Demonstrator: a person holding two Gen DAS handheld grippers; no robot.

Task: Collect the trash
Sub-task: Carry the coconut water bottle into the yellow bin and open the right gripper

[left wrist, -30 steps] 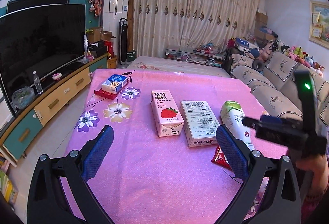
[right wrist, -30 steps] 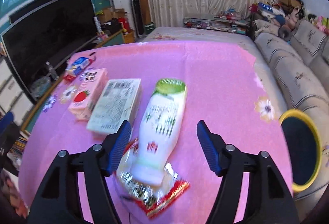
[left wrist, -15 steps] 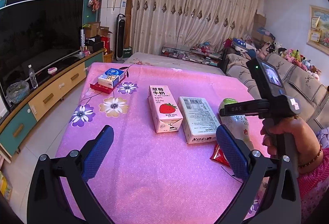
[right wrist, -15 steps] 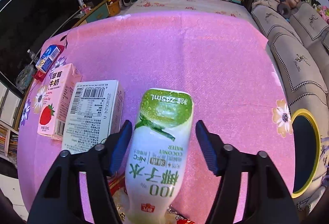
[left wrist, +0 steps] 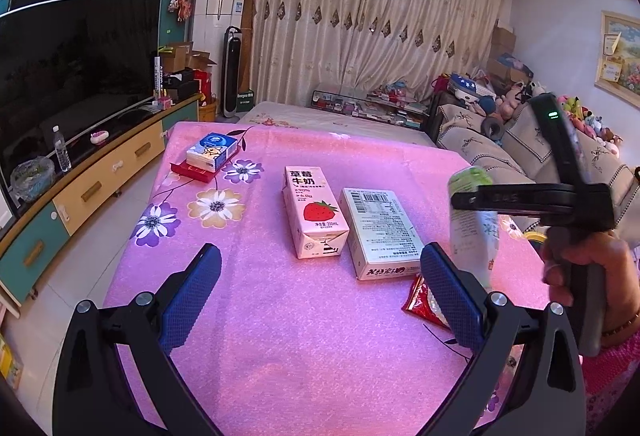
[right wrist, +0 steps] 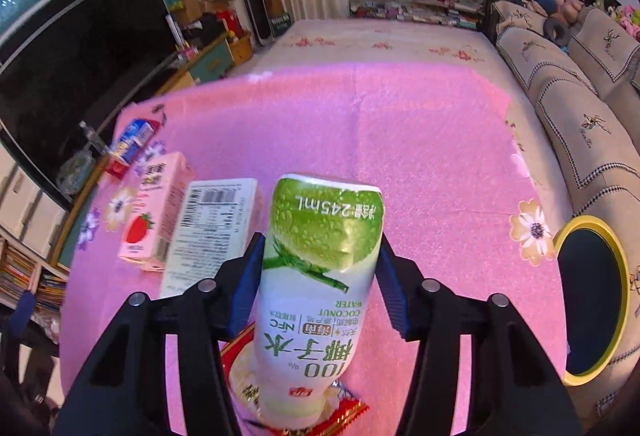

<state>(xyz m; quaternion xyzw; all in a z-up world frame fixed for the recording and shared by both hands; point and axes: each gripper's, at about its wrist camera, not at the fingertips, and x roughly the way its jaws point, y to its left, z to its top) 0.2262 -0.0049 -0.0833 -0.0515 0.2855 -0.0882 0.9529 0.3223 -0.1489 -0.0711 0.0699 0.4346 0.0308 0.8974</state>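
My right gripper (right wrist: pixel 320 276) is shut on a white and green coconut water bottle (right wrist: pixel 316 296) and holds it lifted off the pink table; the bottle also shows in the left wrist view (left wrist: pixel 474 228). A red snack wrapper (left wrist: pixel 424 300) lies under it. A pink strawberry milk carton (left wrist: pixel 314 211) and a white box (left wrist: pixel 378 232) lie side by side at mid-table. My left gripper (left wrist: pixel 320 296) is open and empty above the near part of the table.
A blue tissue pack on a red box (left wrist: pixel 208 155) sits at the table's far left. A yellow-rimmed bin (right wrist: pixel 592 308) stands to the right of the table by the sofa. A TV cabinet (left wrist: pixel 80 179) runs along the left.
My right gripper closed on the coconut water bottle and raised it off the wrapper. My left gripper stayed open in about the same place.
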